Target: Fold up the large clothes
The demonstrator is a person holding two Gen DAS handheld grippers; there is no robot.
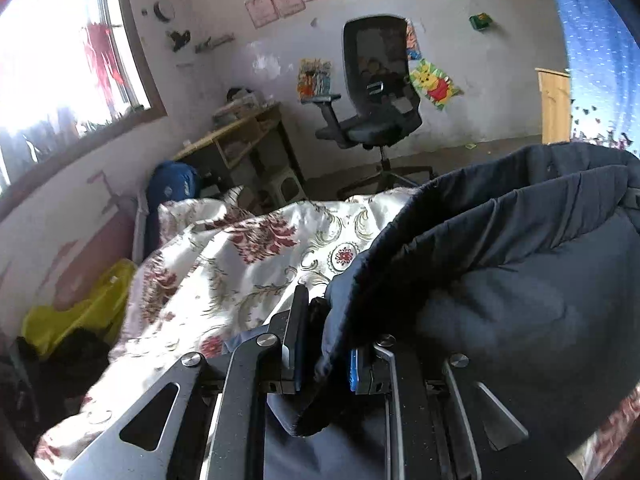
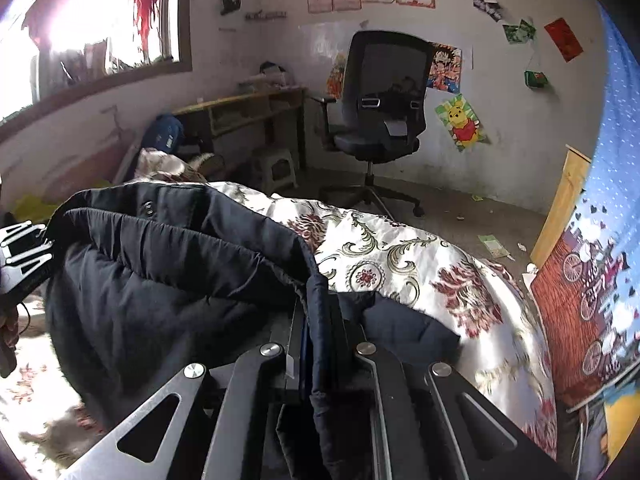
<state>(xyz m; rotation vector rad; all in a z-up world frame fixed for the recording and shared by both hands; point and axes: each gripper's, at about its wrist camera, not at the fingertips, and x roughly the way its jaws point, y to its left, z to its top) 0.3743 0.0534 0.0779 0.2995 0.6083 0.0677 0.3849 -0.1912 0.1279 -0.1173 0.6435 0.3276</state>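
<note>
Left wrist view: the left tool is clamped on a hem of the dark navy padded jacket, which bulges up to the right over the floral bedspread. Beyond the bed stand a wooden desk and a black office chair against the wall (a Winnie-the-Pooh poster hangs beside the chair). Right wrist view: the right tool is pinched shut on a seamed edge of the same jacket, whose bulk lies draped leftward across the bedspread. The left tool shows at the jacket's far left edge. A small plastic stool sits under the desk.
</note>
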